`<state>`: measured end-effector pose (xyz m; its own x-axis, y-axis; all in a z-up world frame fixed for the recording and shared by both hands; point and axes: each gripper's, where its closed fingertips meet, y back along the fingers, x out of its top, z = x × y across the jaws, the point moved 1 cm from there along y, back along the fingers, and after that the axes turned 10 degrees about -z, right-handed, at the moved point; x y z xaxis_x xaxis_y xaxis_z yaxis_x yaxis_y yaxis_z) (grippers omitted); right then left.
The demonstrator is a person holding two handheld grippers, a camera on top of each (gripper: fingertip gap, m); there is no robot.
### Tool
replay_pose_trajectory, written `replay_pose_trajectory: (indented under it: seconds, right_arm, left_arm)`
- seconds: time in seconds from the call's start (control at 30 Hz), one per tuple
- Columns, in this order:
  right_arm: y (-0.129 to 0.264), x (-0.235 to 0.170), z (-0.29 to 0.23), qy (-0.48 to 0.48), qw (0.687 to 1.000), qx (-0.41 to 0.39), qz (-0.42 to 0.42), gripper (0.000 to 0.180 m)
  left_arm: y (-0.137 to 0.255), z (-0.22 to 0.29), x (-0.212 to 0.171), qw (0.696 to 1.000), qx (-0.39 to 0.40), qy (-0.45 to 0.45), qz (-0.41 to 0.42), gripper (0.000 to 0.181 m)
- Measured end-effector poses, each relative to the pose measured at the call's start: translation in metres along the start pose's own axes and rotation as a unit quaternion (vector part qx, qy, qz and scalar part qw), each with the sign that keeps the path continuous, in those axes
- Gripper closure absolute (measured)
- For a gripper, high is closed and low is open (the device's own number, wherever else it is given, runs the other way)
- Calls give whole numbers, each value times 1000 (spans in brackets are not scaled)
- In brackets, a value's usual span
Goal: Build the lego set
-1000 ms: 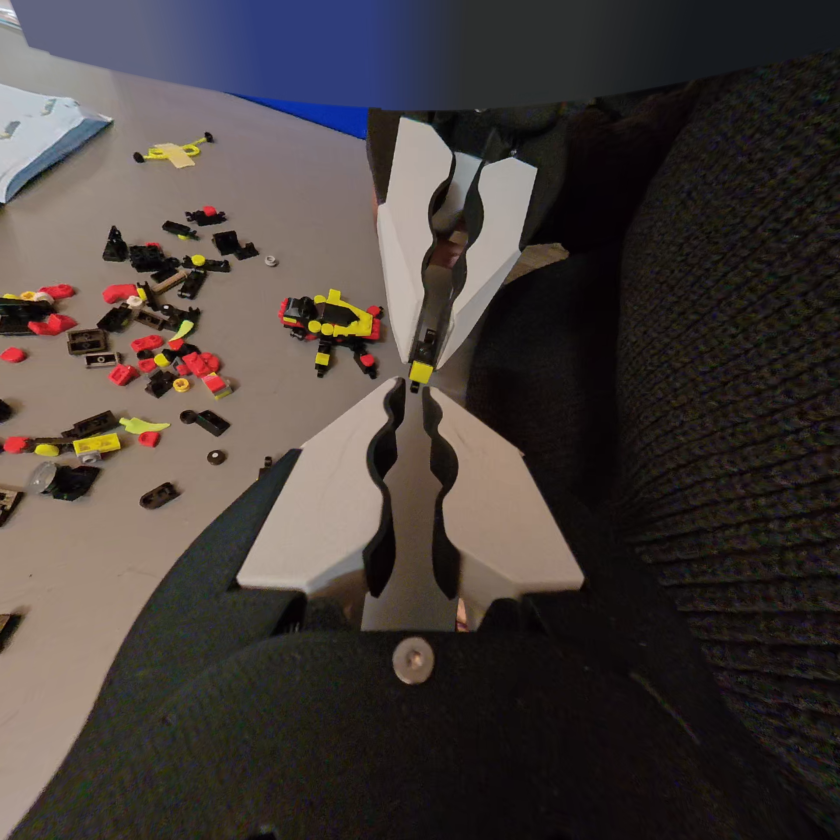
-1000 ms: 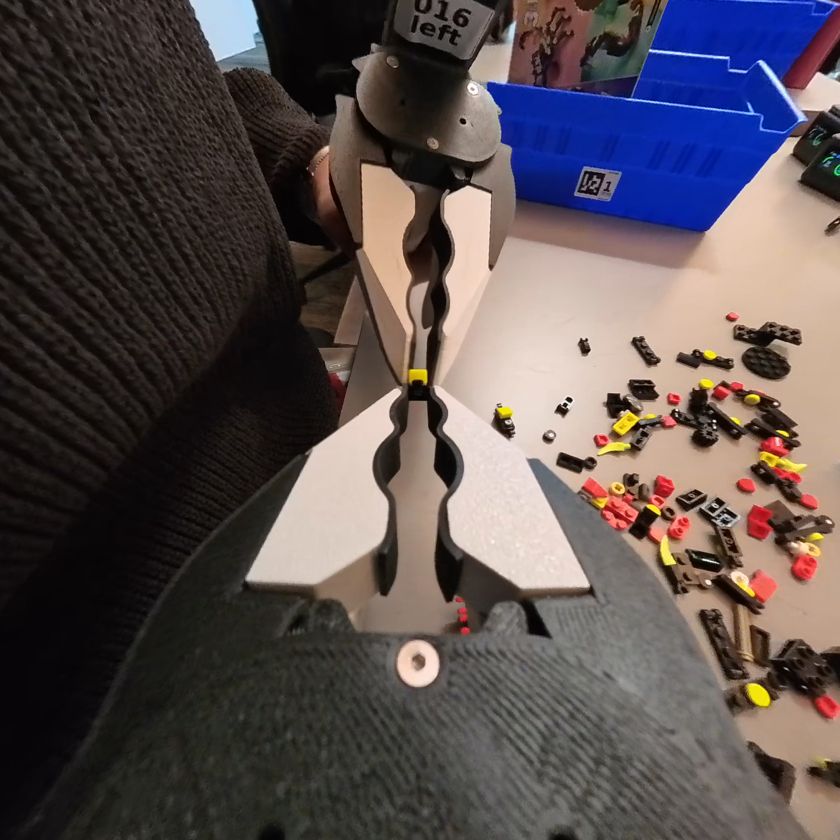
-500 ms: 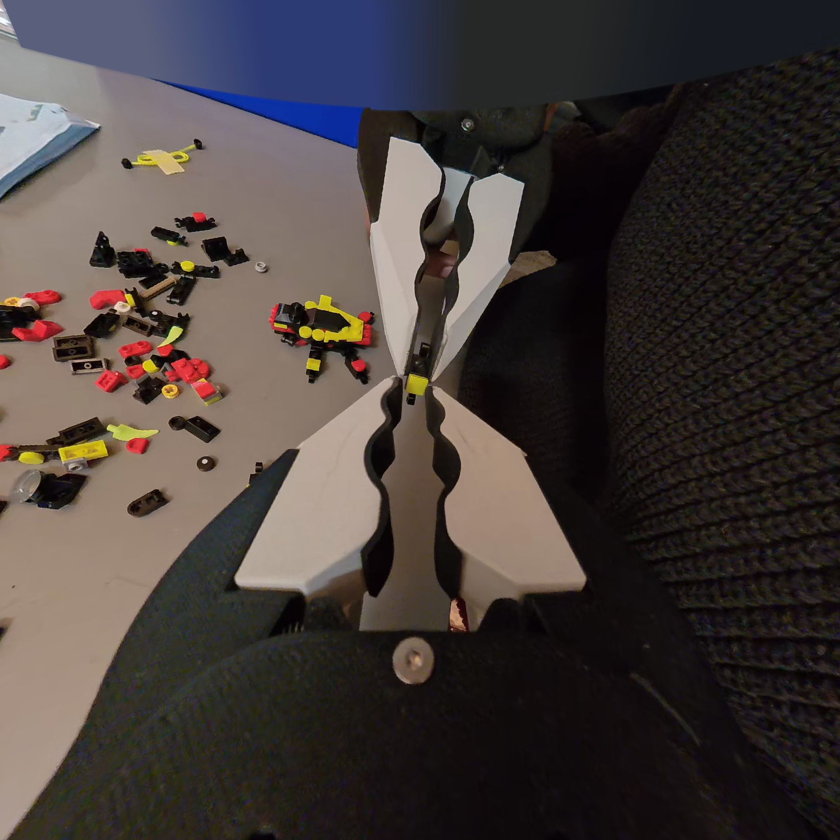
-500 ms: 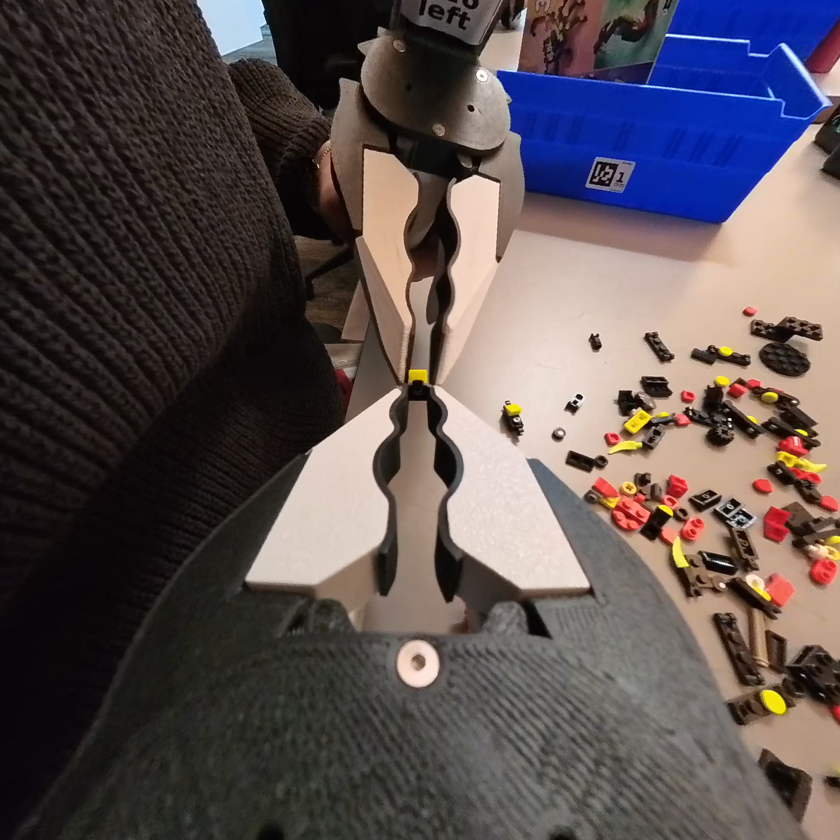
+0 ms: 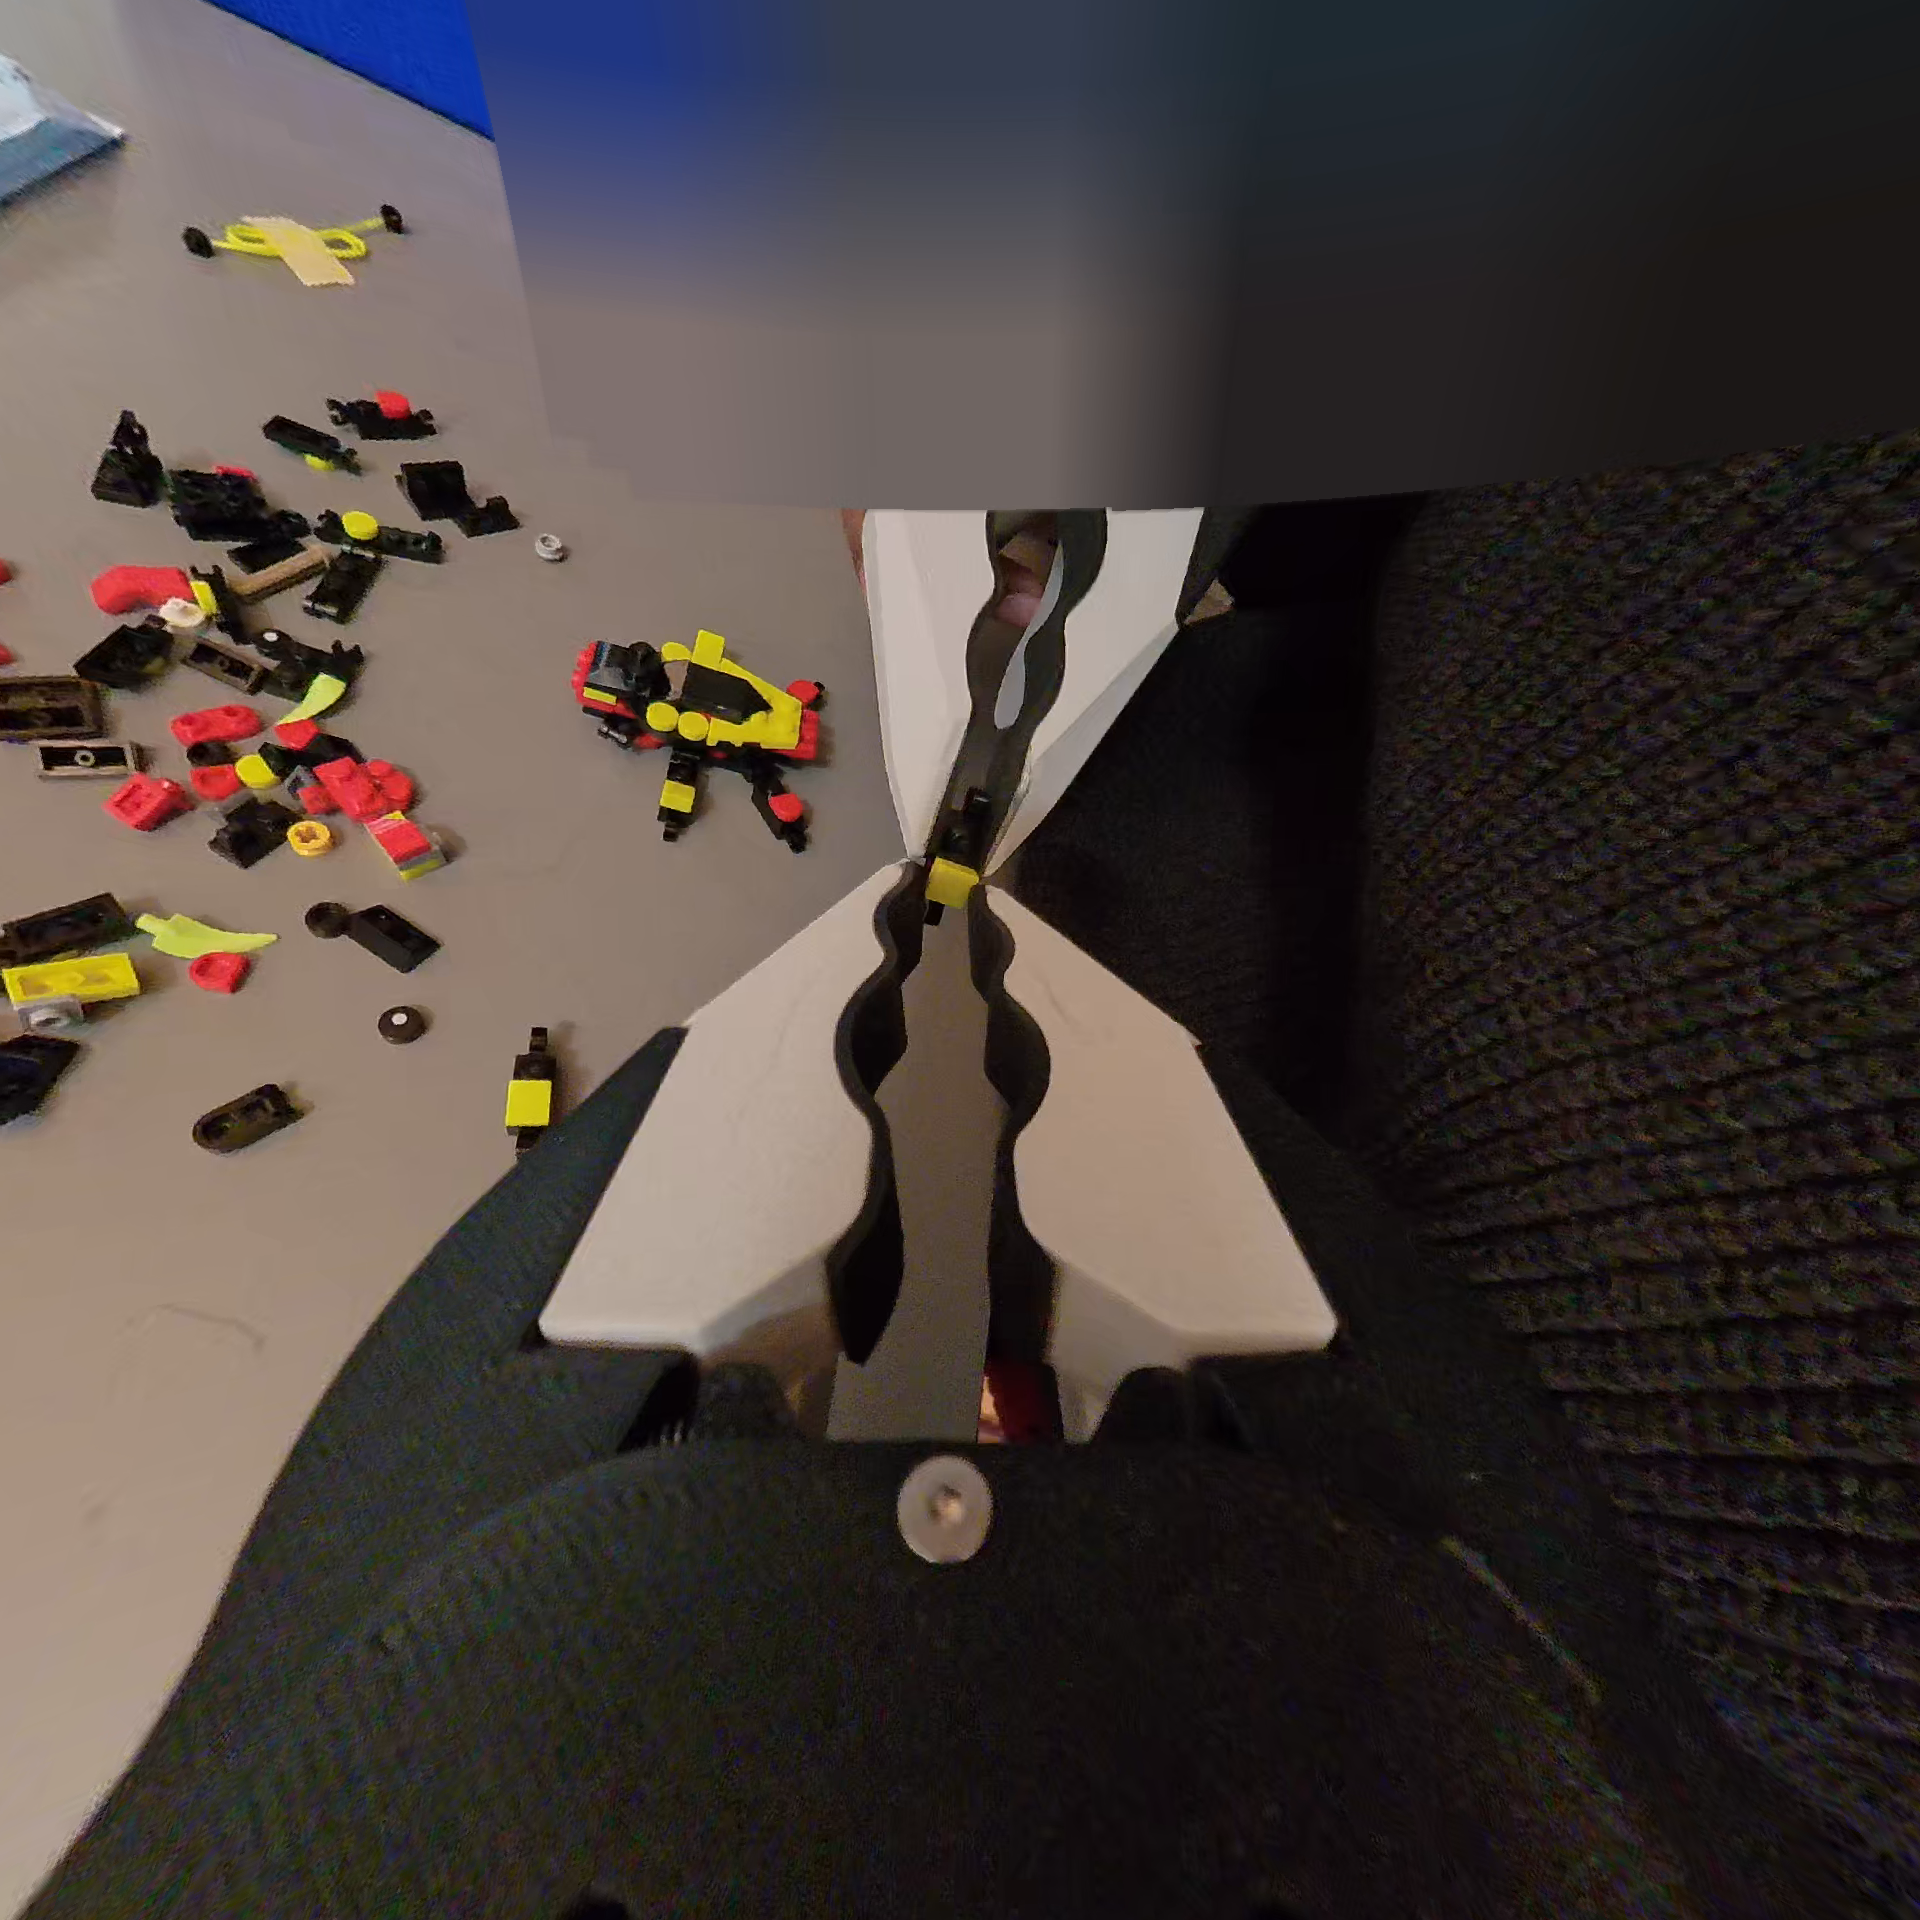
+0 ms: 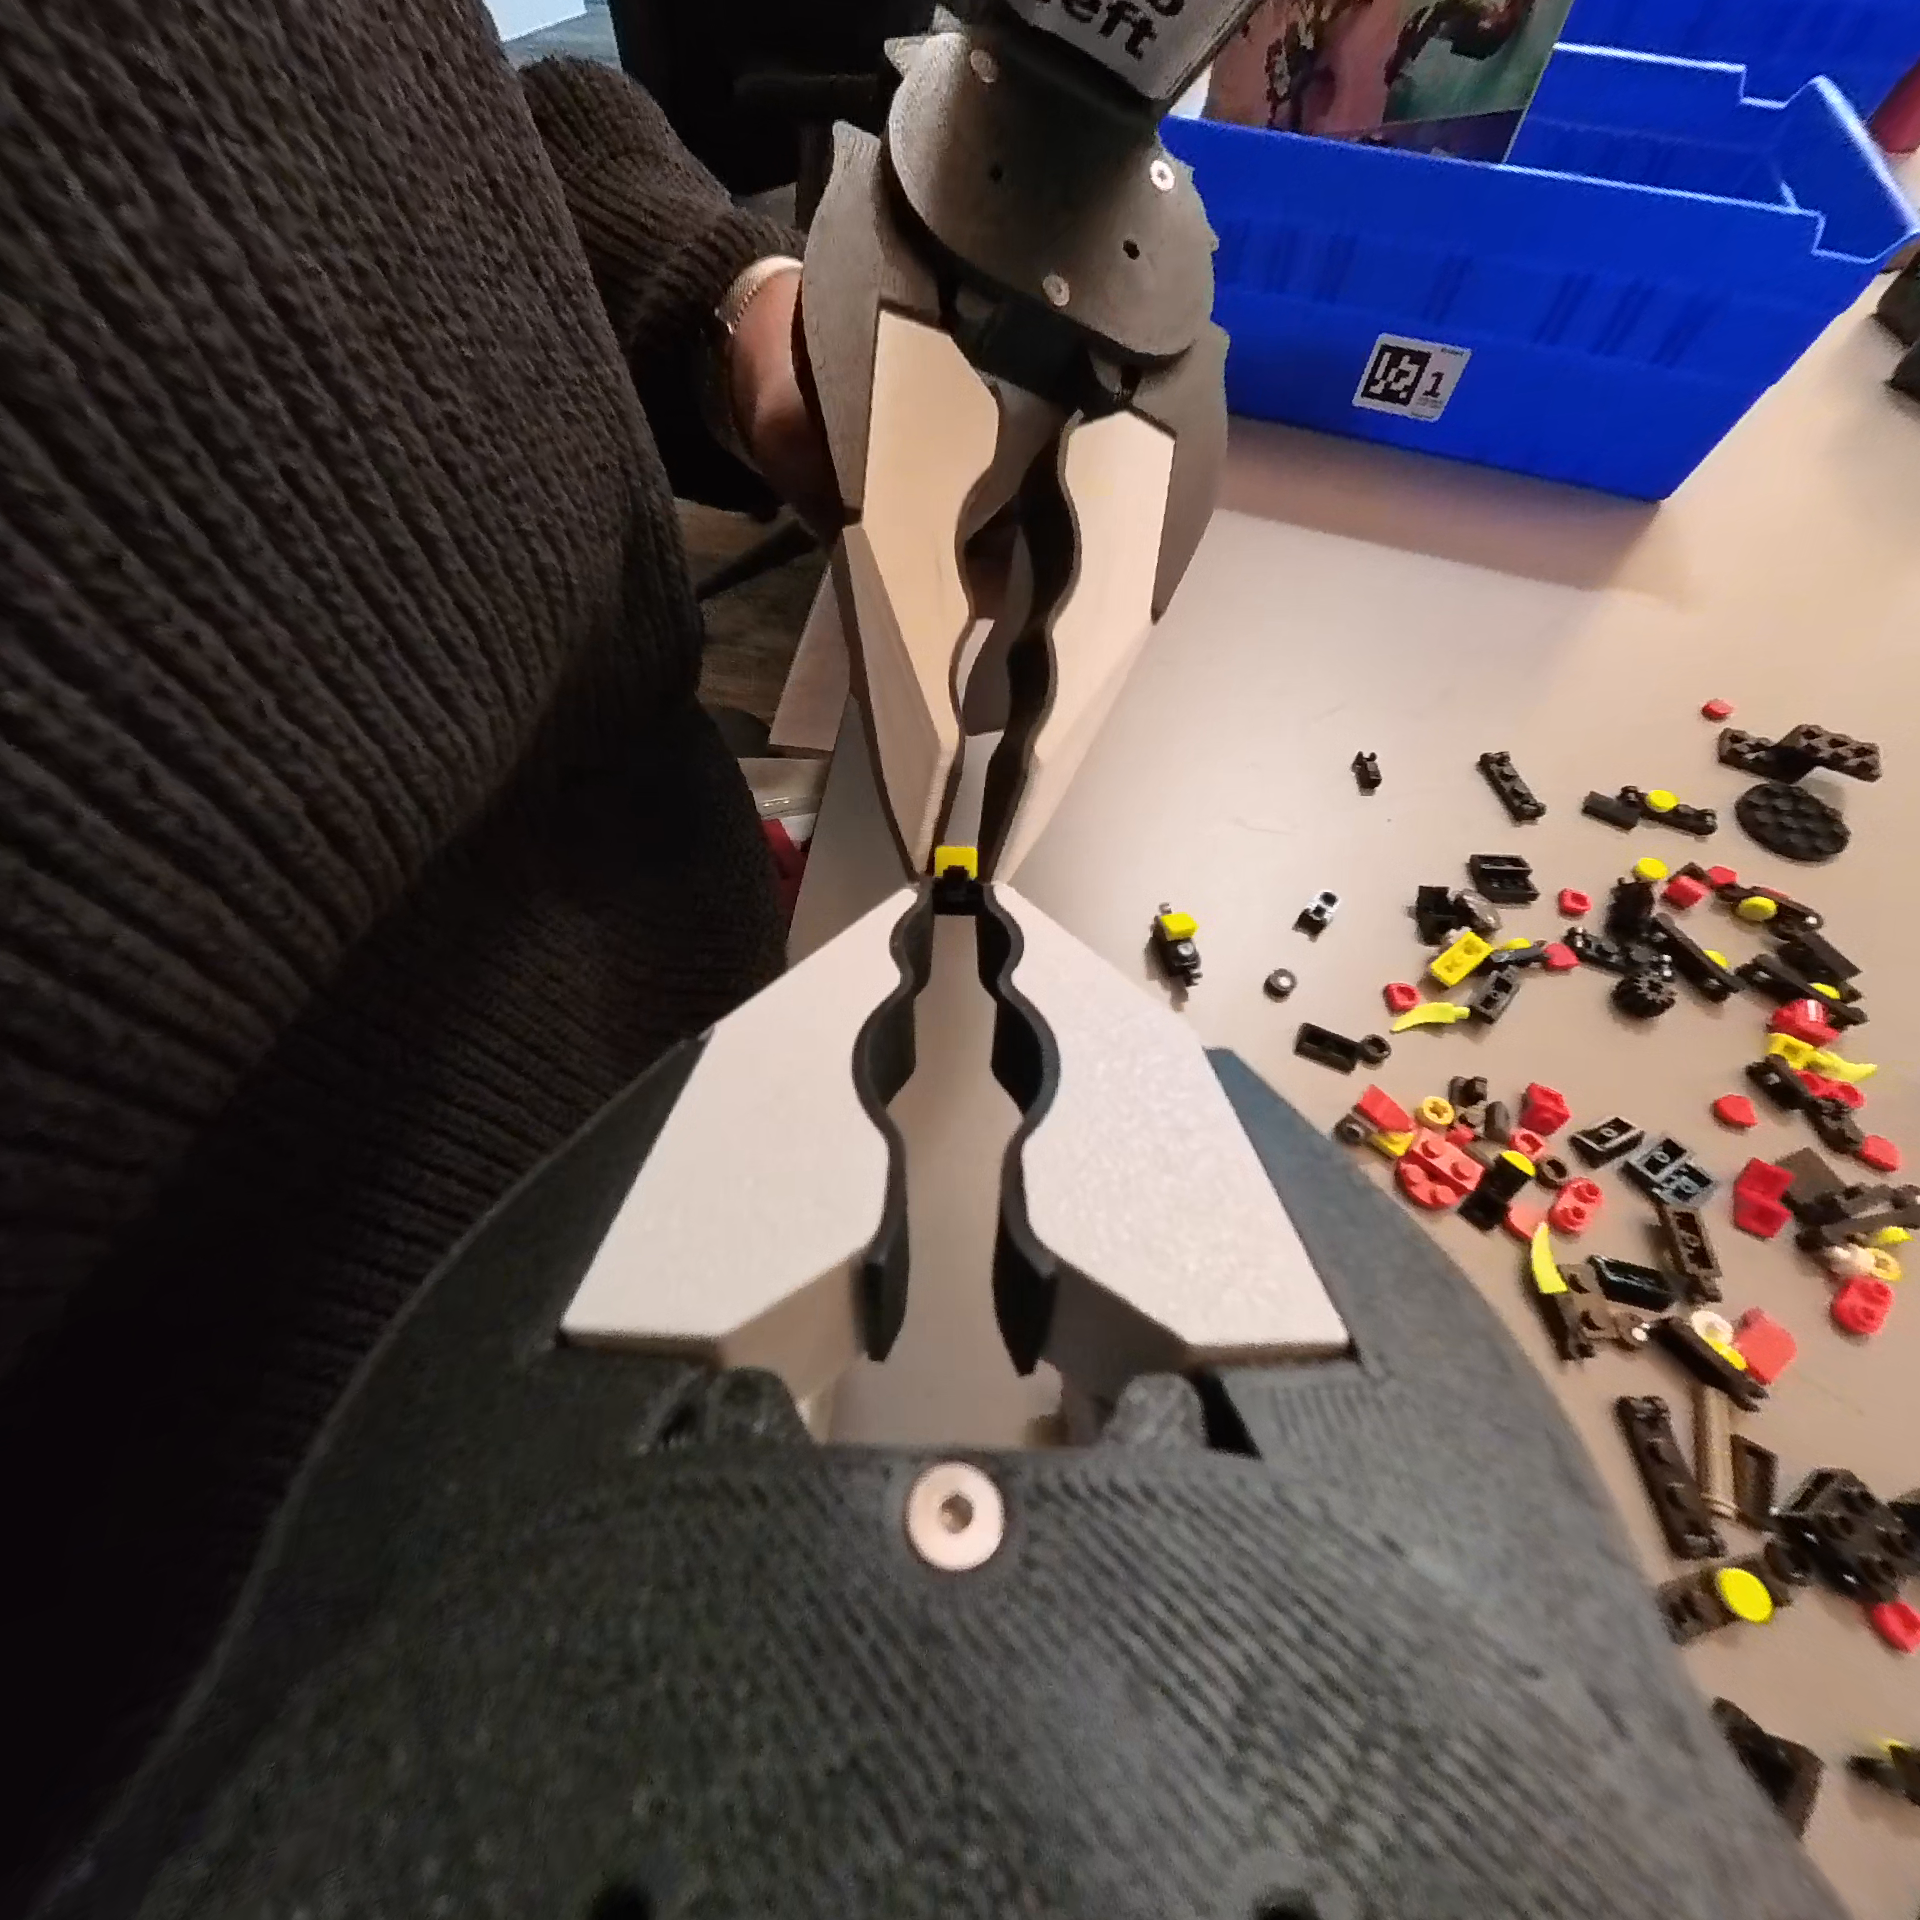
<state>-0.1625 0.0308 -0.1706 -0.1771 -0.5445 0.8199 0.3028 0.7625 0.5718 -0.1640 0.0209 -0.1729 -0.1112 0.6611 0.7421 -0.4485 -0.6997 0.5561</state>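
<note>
My left gripper (image 5: pixel 948 891) and right gripper (image 6: pixel 954 902) meet tip to tip in the air beside the table edge. Between them is a tiny Lego piece: its yellow part (image 5: pixel 951 881) sits in the left tips and its black part (image 6: pixel 954 894) in the right tips. Both grippers are shut on it. The right gripper also shows in the left wrist view (image 5: pixel 954 847), and the left gripper in the right wrist view (image 6: pixel 956 847). A partly built black, yellow and red model (image 5: pixel 707 707) lies on the grey table (image 5: pixel 623 987).
Loose black, red and yellow pieces (image 5: pixel 260 748) lie scattered over the table, also in the right wrist view (image 6: pixel 1621 1091). A black and yellow piece (image 5: pixel 530 1101) lies near the left gripper. A blue bin (image 6: pixel 1507 281) stands at the back. A dark knitted sleeve (image 6: pixel 312 623) is close by. Only a small space, under 4 cm, lies between the two pairs of fingers.
The two grippers have pressed slightly closer tip to tip, with the yellow part now between the left tips. Both stay shut. The pair has drifted a little over the table.
</note>
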Motion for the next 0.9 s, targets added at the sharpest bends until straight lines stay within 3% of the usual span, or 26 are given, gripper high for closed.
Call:
replay_pose_trajectory:
  seconds: [0.27,0.37,0.47,0.63,0.8,0.9]
  right_arm:
    - [-4,-6,3,23,999,-25,-24,173]
    - [1,0,6,32,999,-42,-3,173]
    - [9,12,6,40,997,-49,38,173]
    - [26,32,3,54,991,-56,106,173]
    - [33,42,0,73,985,-63,145,173]
    - [35,46,0,80,982,-68,159,173]
  left_arm:
    - [-4,-6,-4,1000,15,9,-12,174]
    - [0,-10,1,999,-4,51,17,165]
    - [8,-8,11,988,-75,123,62,151]
    - [26,10,30,939,-240,208,132,141]
    - [32,21,40,896,-332,250,155,144]
    - [30,21,41,890,-339,260,158,161]
